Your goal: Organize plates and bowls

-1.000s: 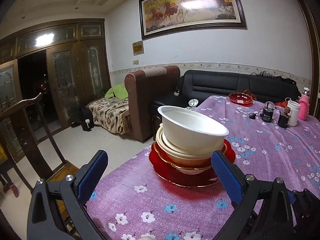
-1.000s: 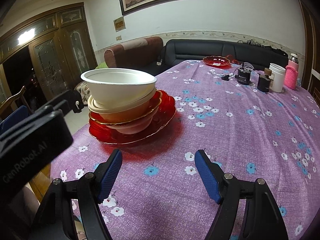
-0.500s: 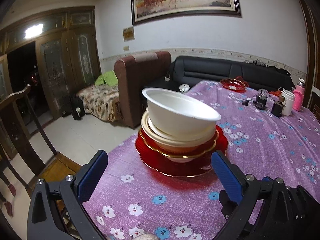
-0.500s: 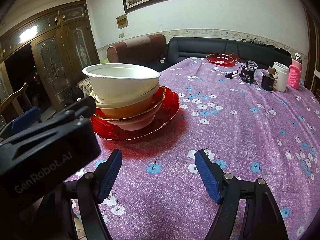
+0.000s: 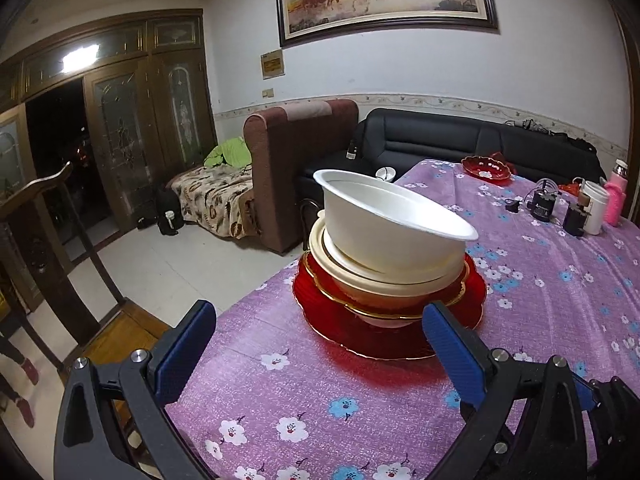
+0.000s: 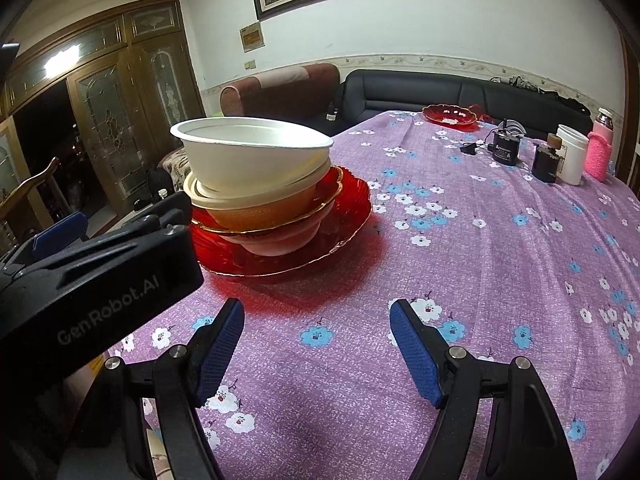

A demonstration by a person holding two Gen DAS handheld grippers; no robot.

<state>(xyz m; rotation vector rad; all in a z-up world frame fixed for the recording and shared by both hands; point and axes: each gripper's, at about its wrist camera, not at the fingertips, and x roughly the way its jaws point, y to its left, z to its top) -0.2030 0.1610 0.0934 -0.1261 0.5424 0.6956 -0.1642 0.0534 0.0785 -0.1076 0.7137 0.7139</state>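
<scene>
A stack stands near the table's left edge: a white bowl (image 5: 384, 224) tilted on top of a cream bowl (image 5: 360, 276), a gold-rimmed red dish (image 5: 460, 292) and a large red glass plate (image 5: 320, 312). The same white bowl (image 6: 252, 156) and red plate (image 6: 352, 216) show in the right wrist view. My left gripper (image 5: 316, 344) is open and empty just in front of the stack. My right gripper (image 6: 316, 340) is open and empty, lower right of the stack, above the purple flowered cloth (image 6: 500, 260).
A small red dish (image 5: 484, 168) sits at the table's far end. Black devices (image 5: 544, 204), a white cup (image 5: 596, 204) and a pink bottle (image 5: 616, 196) stand at the far right. A brown armchair (image 5: 296, 160), a black sofa (image 5: 440, 140) and a wooden chair (image 5: 52, 216) lie beyond.
The left gripper has moved closer to the stack, so the bowls look larger. The right gripper has barely moved. Both stay open.
</scene>
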